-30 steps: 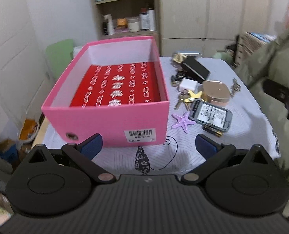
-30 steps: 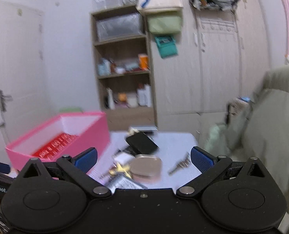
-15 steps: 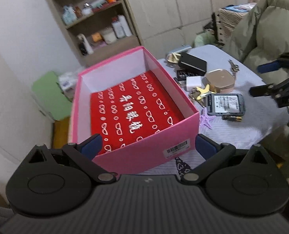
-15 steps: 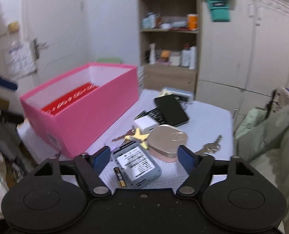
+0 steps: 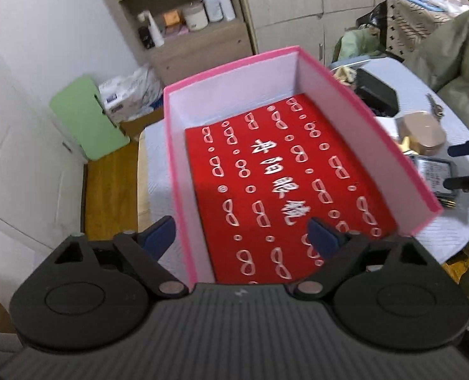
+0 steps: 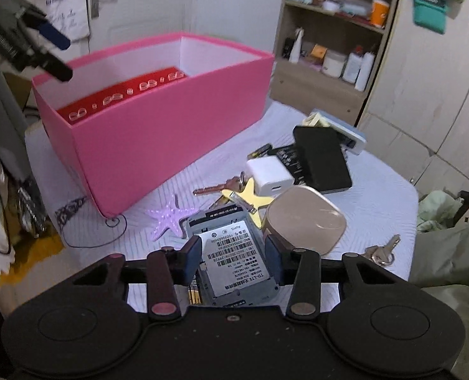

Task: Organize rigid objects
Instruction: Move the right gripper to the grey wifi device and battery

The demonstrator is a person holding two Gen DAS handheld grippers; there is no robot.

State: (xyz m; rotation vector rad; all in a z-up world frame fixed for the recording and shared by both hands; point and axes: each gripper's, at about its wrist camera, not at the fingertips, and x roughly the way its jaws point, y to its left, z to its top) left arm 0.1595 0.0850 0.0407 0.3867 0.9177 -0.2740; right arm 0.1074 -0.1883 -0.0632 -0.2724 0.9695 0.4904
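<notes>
Tongs (image 6: 232,258) have just closed around router (image 6: 234,253).

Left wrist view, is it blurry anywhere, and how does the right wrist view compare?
Left wrist view: the pink box and its red lining are smeared by motion, edges bowed by the lens. Right wrist view: sharper, the grey device's label readable.

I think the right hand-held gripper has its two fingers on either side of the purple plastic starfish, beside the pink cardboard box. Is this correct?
Not quite. In the right wrist view, the right hand-held gripper, whose jaws have just been closing, brackets the grey rectangular device with a white label, not the purple plastic starfish. The starfish lies free on the cloth nearer the pink cardboard box.
</notes>
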